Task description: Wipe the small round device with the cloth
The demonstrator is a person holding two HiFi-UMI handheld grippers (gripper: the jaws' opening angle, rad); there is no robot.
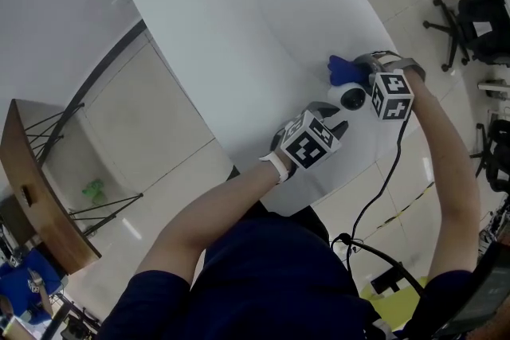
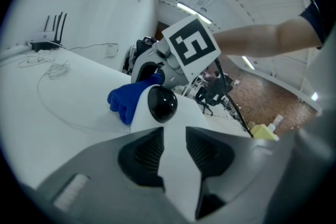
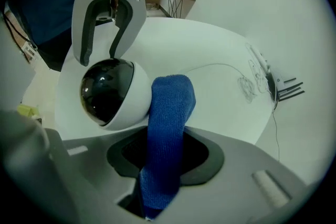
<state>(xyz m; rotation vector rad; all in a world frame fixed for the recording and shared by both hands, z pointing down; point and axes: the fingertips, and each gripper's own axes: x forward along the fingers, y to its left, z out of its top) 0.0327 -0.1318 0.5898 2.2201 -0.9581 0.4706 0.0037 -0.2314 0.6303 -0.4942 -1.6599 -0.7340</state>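
- Grip check: right gripper is clamped on the cloth, folded end poking out against the small round device so it can rub the side.
- Looks like the left gripper pinches the device's white body, jaws half-closed, probably to stop it sliding.
- Device sits near the table edge.

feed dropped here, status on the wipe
Left gripper shut on device. Right gripper shut on cloth, cloth against the device's side. Cable lies far off on the table, not in the way.
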